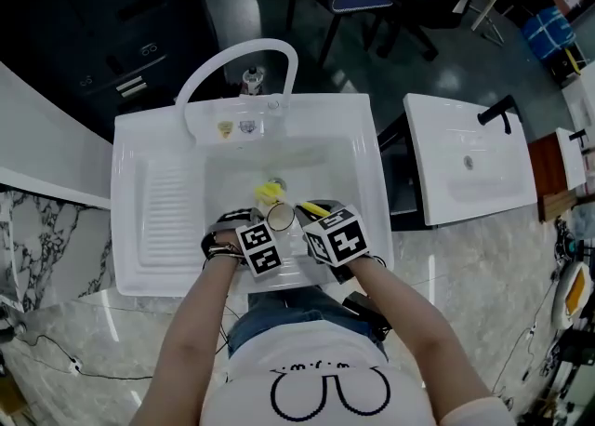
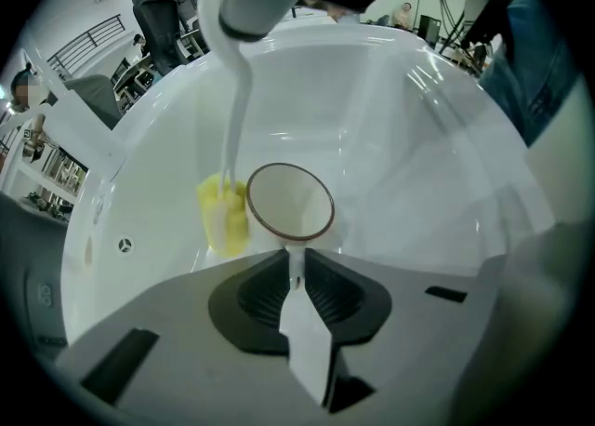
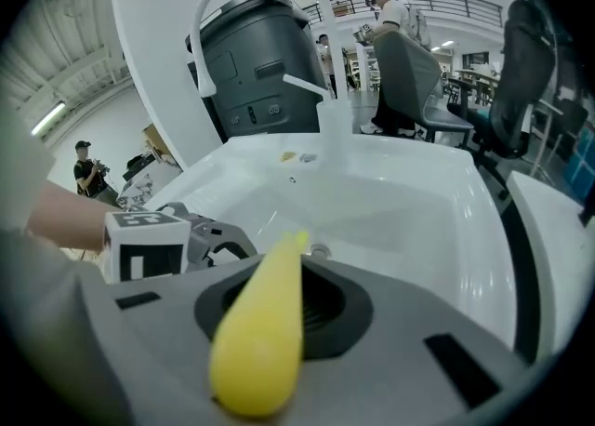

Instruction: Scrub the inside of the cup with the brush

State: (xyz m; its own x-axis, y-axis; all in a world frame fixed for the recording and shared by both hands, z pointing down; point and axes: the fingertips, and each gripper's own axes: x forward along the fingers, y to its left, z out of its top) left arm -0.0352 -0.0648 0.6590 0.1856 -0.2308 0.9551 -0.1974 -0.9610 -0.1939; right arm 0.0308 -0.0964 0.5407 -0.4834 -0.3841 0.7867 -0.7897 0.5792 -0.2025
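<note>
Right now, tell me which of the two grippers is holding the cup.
The left gripper: its jaws are shut on the white cup, while the right gripper grips the brush by its yellow handle.

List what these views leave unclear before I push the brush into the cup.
- Inside of the cup: washed out white in the left gripper view, too small in the head view.
- Head of the brush: touching the cup or apart is unclear in the left gripper view; its own handle hides it in the right gripper view.
- Jaws of the left hand-held gripper and right hand-held gripper: under the marker cubes in the head view.
</note>
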